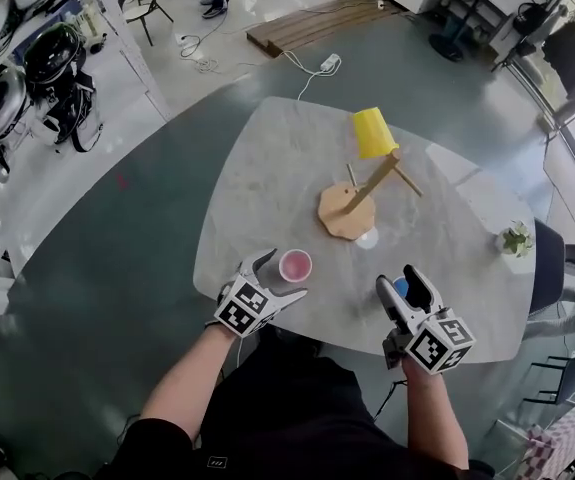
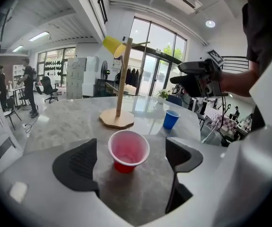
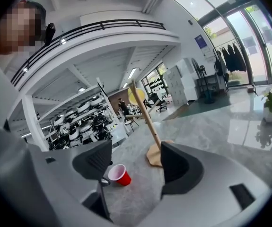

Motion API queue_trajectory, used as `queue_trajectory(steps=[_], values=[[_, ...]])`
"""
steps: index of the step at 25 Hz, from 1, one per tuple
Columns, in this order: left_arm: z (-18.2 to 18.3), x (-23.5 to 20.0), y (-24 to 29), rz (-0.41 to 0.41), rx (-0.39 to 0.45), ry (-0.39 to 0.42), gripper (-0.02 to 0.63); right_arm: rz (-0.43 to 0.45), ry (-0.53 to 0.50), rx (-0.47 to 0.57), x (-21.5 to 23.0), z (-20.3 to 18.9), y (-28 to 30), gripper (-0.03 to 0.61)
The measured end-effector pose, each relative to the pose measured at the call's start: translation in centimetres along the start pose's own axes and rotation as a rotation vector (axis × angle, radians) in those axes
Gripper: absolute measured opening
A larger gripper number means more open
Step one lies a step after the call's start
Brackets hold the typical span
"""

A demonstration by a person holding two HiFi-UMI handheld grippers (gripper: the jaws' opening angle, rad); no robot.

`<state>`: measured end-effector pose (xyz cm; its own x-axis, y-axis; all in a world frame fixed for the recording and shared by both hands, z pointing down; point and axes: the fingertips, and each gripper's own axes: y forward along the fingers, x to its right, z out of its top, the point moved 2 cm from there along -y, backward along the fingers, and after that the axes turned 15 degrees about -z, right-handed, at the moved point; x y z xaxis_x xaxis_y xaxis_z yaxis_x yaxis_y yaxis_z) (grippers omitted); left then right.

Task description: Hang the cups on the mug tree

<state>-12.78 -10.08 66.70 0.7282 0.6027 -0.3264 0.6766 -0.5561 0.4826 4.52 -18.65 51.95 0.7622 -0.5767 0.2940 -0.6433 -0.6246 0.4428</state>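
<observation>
Left gripper view, red cup upright between parted left tongs

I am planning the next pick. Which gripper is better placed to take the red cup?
Left. The red cup stands upright between the left gripper's open jaws, untouched. The right gripper, also open, is farther away, near the blue cup.

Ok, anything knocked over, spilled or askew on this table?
Nothing stands out. The yellow cup hangs on the mug tree, which stands upright. The red cup sits upright between the open jaws of the left gripper, and the blue cup stands upright beyond. No spill shows.
</observation>
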Motion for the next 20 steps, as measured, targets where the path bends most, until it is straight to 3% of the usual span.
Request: queue_trajectory(steps=[8, 16, 18, 20], values=[[-3.3, -2.1, 2.7, 0.000, -0.065, 0.026, 0.443, -0.050, 0.010, -0.031, 0.7, -2.1, 0.8, 0.333], [-4.4, -2.9, 4.7, -0.016, -0.074, 0.016, 0.440, -0.081, 0.013, -0.049, 0.7, -2.7, 0.9, 0.333], [-4.0, -3.0, 5.0, -0.017, -0.063, 0.018, 0.401, -0.084, 0.015, -0.048, 0.6, -2.7, 0.8, 0.333], [-3.6, -3.1, 4.9, -0.012, -0.046, 0.008, 0.295, -0.084, 0.019, -0.053, 0.3, -2.8, 0.5, 0.333]])
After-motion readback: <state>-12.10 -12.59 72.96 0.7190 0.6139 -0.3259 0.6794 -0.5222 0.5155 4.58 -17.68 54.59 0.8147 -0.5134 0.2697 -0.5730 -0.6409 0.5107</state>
